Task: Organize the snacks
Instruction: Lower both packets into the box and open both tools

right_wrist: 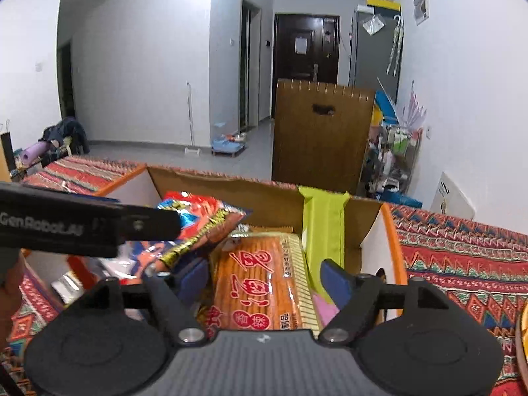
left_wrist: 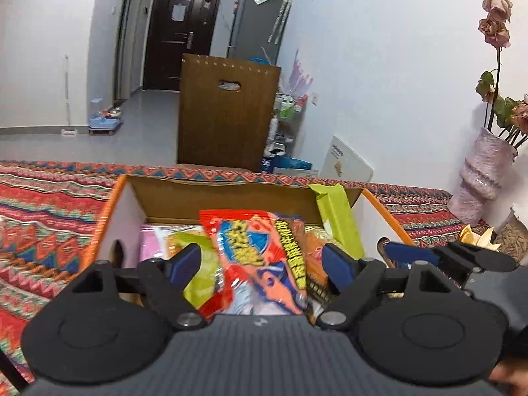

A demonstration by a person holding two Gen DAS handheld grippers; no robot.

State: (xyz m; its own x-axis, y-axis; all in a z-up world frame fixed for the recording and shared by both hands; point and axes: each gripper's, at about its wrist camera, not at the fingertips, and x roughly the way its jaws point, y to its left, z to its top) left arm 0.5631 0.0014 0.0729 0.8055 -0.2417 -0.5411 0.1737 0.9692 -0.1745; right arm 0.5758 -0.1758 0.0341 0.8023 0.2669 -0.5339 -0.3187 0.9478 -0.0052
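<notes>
1. Snacks sit packed in an open cardboard box [left_wrist: 171, 194] on the patterned worktop [left_wrist: 39, 217], upright so each label can be read.
2. Between the spread jaws of the left claw [left_wrist: 262, 260] stands a red snack bag [left_wrist: 254, 250]; the pads are clear of it on both sides, so it looks just set down, leaning among its neighbours.
3. Over on the right, the right claw [right_wrist: 265, 279] also stands wide, either side of an orange biscuit packet [right_wrist: 260, 280] without pressing it.
4. A lime-green packet [right_wrist: 321, 227] stands against the far right corner of the box, and a pink one [left_wrist: 150, 242] lies at the left wall.
5. Both claws crowd the same box mouth, so I'd say each could knock the other or tip the red bag.
6. Beyond the worktop stand a tall brown carton [left_wrist: 227, 112], a fridge [left_wrist: 257, 19] and, far right, a vase of dried flowers [left_wrist: 481, 171].
</notes>
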